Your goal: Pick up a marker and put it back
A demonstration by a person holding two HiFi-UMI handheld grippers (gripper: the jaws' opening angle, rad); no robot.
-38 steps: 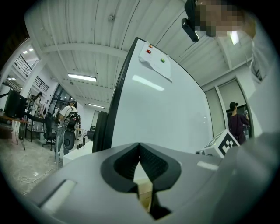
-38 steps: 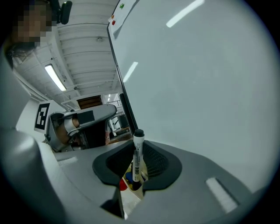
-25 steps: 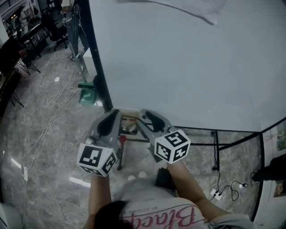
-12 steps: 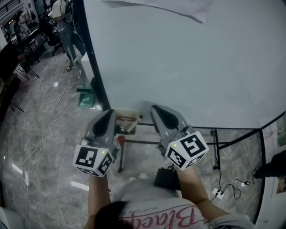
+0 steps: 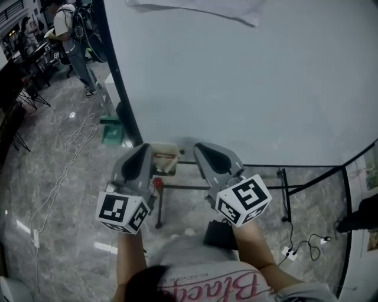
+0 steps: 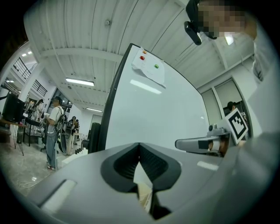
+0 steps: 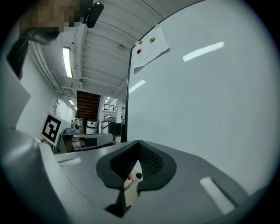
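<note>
A small beige box (image 5: 165, 158) hangs at the lower left edge of the whiteboard (image 5: 236, 88), with what look like markers lying in it. My left gripper (image 5: 145, 150) sits just left of the box, jaws together and nothing between them. The right gripper (image 5: 201, 148) is just right of the box, also shut and empty. In the left gripper view the jaws (image 6: 139, 146) meet at the tip, and the box (image 6: 142, 194) shows below them. The right gripper view likewise has closed jaws (image 7: 139, 144) with the box (image 7: 130, 186) showing below.
The whiteboard's black stand (image 5: 283, 189) runs along the floor to the right, with a red knob (image 5: 157, 183) under the box. A paper (image 5: 195, 9) is pinned at the board's top. Cables (image 5: 71, 153) trail over the floor; a person with a backpack (image 5: 65, 23) stands far left.
The right gripper's jaws have gone from spread wide to shut. That gripper shifted a little to the right and up. The left gripper has stayed beside the box.
</note>
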